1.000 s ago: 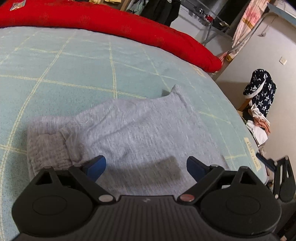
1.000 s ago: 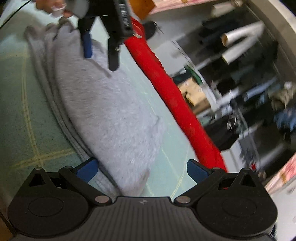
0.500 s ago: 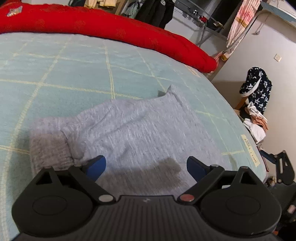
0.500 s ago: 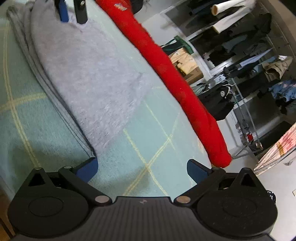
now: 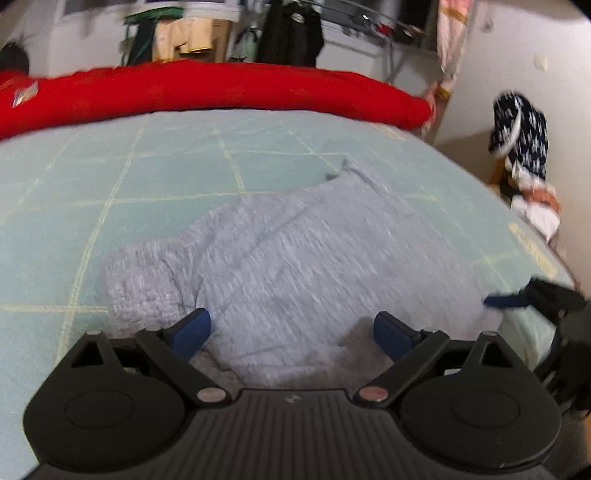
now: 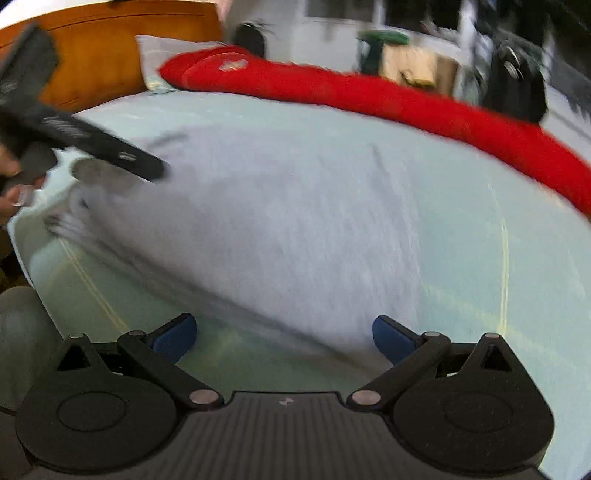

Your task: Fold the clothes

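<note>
A grey knit garment (image 5: 295,258) lies folded on the pale green checked bed (image 5: 166,177), a ribbed cuff (image 5: 140,284) at its left end. My left gripper (image 5: 291,330) hovers open just over the garment's near edge, nothing between its blue pads. In the right wrist view the same grey garment (image 6: 280,229) fills the middle, blurred. My right gripper (image 6: 284,336) is open over its near edge and the sheet. The left gripper's body (image 6: 85,144) shows at the garment's left end, and the right gripper's blue tip (image 5: 506,301) appears at the garment's right corner.
A long red quilt (image 5: 221,88) runs along the bed's far side. A wooden headboard (image 6: 110,48) and a pillow (image 6: 162,55) stand at one end. Clothes hang on a rack (image 5: 291,33) beyond, and a dark patterned garment (image 5: 521,129) sits by the wall.
Both views swung round fast and are blurred. The right gripper turned from the bed's end to face the garment's long edge; the left one drew back and tilted up. Both stayed open.
</note>
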Available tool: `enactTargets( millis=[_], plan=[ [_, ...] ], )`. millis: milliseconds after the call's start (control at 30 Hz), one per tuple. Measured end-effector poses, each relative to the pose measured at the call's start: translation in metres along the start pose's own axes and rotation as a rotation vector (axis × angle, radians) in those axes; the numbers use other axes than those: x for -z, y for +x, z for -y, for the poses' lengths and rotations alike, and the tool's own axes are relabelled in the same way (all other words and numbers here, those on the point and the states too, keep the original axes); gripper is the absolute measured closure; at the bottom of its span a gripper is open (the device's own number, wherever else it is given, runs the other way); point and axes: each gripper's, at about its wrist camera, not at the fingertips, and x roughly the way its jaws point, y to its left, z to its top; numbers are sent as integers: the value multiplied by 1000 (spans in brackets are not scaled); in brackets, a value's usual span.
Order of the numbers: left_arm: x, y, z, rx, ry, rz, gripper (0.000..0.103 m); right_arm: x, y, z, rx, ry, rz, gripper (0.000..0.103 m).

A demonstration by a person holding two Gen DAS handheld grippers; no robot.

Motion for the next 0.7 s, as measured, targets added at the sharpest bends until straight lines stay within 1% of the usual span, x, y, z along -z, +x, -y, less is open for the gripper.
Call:
enactTargets(
  millis=[100,167,233,267,333,467,533,567,600,700],
  plan=[
    [-21,-8,12,25,17,8,8,-2,-7,8,-10,34,35,0],
    [-40,-9,20,112,15,41,8,-4,-12,14,-16,56,58,0],
    [-63,3,29,201,-8,35,8,-6,-14,18,-24,75,78,0],
    [-74,9,34,244,-20,30,8,-9,-9,18,-30,76,79,0],
    [-96,31,46,315,-34,-2,8,-13,3,18,-41,79,67,0],
    [-132,94,69,393,-57,-102,8,1,12,9,-70,86,54,0],
    [-139,129,72,409,-82,-152,8,8,11,7,-78,104,66,0],
    [-138,145,72,399,-106,-175,8,10,12,10,-86,116,74,0],
    [-136,161,71,388,-127,-195,8,12,13,11,-93,125,81,0],
    [-136,205,63,316,-154,-211,8,16,16,12,-108,128,96,0]
  ],
)
